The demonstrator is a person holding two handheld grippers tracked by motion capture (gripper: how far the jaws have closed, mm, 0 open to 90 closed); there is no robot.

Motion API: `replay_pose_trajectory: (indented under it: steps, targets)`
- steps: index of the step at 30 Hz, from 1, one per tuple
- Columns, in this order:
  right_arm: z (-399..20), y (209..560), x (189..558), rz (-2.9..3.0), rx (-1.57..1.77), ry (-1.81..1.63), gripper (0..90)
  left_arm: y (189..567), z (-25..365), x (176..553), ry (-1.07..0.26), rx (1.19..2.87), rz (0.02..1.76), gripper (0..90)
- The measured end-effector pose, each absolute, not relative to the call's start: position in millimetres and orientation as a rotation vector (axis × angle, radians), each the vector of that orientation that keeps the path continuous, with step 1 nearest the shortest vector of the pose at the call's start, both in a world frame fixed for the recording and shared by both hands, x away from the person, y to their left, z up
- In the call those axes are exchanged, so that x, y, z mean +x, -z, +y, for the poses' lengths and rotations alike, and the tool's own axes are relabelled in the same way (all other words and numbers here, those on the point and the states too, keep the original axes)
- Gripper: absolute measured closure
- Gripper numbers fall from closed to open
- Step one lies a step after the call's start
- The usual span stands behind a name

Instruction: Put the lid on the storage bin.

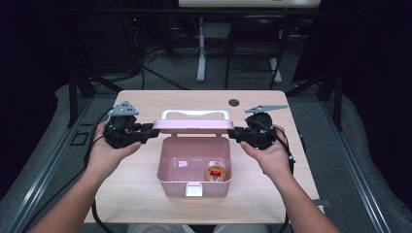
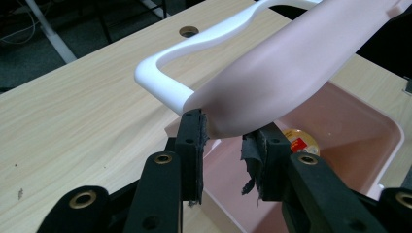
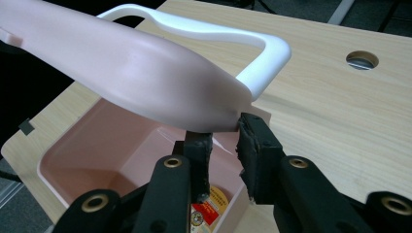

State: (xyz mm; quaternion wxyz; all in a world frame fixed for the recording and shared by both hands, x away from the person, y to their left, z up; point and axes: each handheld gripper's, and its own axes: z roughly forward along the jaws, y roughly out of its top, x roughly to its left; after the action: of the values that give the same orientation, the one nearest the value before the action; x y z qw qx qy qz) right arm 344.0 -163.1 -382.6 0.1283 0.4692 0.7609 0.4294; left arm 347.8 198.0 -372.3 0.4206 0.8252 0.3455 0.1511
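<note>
A pink box (image 1: 167, 182) stands open at the table's middle, its white latch (image 1: 194, 189) facing me. Its pink lid (image 1: 194, 127) with a white handle (image 1: 194, 114) is raised over the back edge. My left gripper (image 1: 154, 132) is shut on the lid's left end, and the pads (image 2: 193, 133) press the pink corner (image 2: 272, 82). At the lid's right end my right gripper (image 1: 232, 133) is shut on the corner (image 3: 160, 82) between its pads (image 3: 252, 141). A round tin with a red and yellow label (image 1: 215, 173) lies in the box's front right corner.
The light wooden table (image 1: 136, 194) has a round cable hole (image 1: 234, 102) at the back right. Beyond its far edge are white desk legs (image 1: 201, 58), dark stands and cables on the grey floor. Bare tabletop lies on both sides of the box.
</note>
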Motion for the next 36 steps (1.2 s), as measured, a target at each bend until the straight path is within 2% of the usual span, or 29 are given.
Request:
replay_pose_trajectory:
  steps: [36]
  targets:
    - [-165.0,401.3,304.7,2.198,1.325,-1.27,73.1,391.3,203.2,315.4,-0.338,2.085,0.842,68.4]
